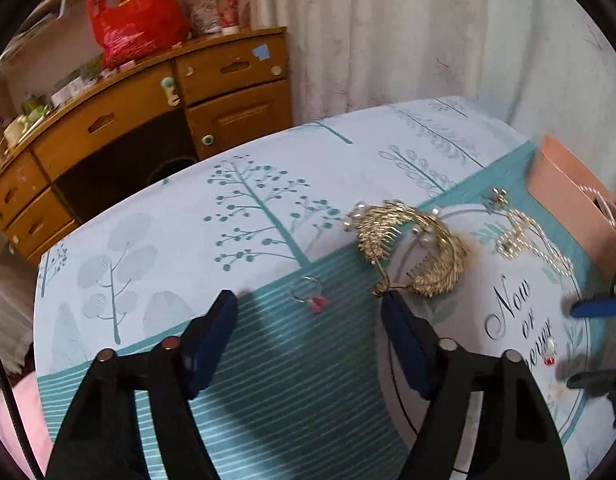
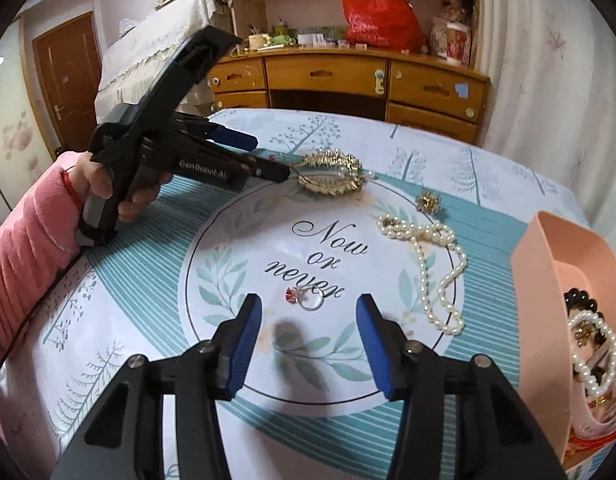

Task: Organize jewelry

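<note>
My left gripper (image 1: 308,300) is open; its right fingertip touches the stem of a gold leaf hair comb with pearls (image 1: 412,252), which also shows in the right wrist view (image 2: 332,178). A ring with a red stone (image 1: 310,298) lies between the left fingers. My right gripper (image 2: 308,304) is open, low over the table, around a silver ring with a red stone (image 2: 308,298). A pearl necklace (image 2: 436,272) and a small gold brooch (image 2: 428,202) lie to its right. A pink box (image 2: 548,264) at the right holds bead and pearl bracelets (image 2: 588,344).
The table carries a teal tree-print cloth (image 2: 348,132) with a "Now or never" circle. Behind stands a wooden desk (image 2: 348,76) with a red plastic bag (image 2: 376,16) and clutter. A curtain (image 1: 408,28) hangs to the right. The left hand's pink sleeve (image 2: 23,248) rests at the table's left edge.
</note>
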### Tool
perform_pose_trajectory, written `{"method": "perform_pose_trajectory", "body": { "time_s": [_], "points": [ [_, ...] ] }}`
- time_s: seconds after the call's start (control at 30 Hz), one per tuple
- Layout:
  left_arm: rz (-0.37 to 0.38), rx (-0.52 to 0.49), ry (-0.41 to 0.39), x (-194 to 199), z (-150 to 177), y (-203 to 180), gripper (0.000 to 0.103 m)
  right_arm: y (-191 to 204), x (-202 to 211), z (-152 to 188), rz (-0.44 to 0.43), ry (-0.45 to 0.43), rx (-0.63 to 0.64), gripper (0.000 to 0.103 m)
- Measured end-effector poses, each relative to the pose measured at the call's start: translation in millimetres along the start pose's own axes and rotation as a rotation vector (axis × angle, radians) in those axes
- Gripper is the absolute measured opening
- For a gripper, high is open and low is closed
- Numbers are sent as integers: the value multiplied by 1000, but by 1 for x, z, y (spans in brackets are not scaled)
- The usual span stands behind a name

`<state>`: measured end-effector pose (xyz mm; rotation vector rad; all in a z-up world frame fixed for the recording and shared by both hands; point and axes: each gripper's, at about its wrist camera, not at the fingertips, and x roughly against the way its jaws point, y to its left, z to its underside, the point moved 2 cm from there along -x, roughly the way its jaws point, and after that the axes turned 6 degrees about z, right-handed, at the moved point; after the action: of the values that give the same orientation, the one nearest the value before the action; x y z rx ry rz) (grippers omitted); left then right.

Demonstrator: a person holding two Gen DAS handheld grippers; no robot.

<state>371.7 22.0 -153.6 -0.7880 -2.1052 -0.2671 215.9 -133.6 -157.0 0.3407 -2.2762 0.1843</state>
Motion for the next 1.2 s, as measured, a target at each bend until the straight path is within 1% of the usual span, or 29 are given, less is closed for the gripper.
{"method": "perform_pose_trajectory", "body": {
  "time_s": [0.07,0.13,0.2,0.3,0.33,0.37,0.43,0.5,0.57,0.63,0.77,0.87,0.93,1.0,1.1,1.2],
  "points": [
    [4,14,-7,-1,-1,2,62,2,-4,-1,-5,17,-9,44],
    [0,19,-13,-1,-2,3,50,3,-9,-2,0,33,-10,41],
    [-1,29,-17,0,-2,5,46,6,-11,-4,14,32,-6,39],
    [-6,43,-23,1,-2,8,37,9,-14,-7,36,35,-2,37],
    [-9,49,-24,1,-2,9,32,9,-14,-7,44,36,2,35],
    [-11,54,-26,2,-2,10,29,11,-14,-7,60,37,9,33],
    [-16,64,-29,2,-1,12,19,10,-15,-7,86,37,14,25],
    [-26,80,-31,3,-2,14,13,10,-15,-6,77,36,14,20],
    [-25,98,-34,3,-2,16,12,11,-14,-7,82,36,20,20],
    [-27,92,-34,3,-2,15,11,11,-14,-7,86,35,23,20],
    [7,91,-36,4,1,9,9,11,-14,-7,77,35,18,20],
    [-11,116,-42,5,2,6,8,10,-13,-6,68,34,22,19],
    [-16,134,-46,6,3,6,6,9,-12,-5,50,40,19,0],
    [-6,148,-47,7,5,4,6,7,-12,-5,4,53,-4,0],
    [-1,168,-46,11,10,-4,6,6,-9,-1,-13,56,-14,0],
    [28,211,-51,16,17,-11,6,4,-7,2,-48,59,-31,0]
  ]
}}
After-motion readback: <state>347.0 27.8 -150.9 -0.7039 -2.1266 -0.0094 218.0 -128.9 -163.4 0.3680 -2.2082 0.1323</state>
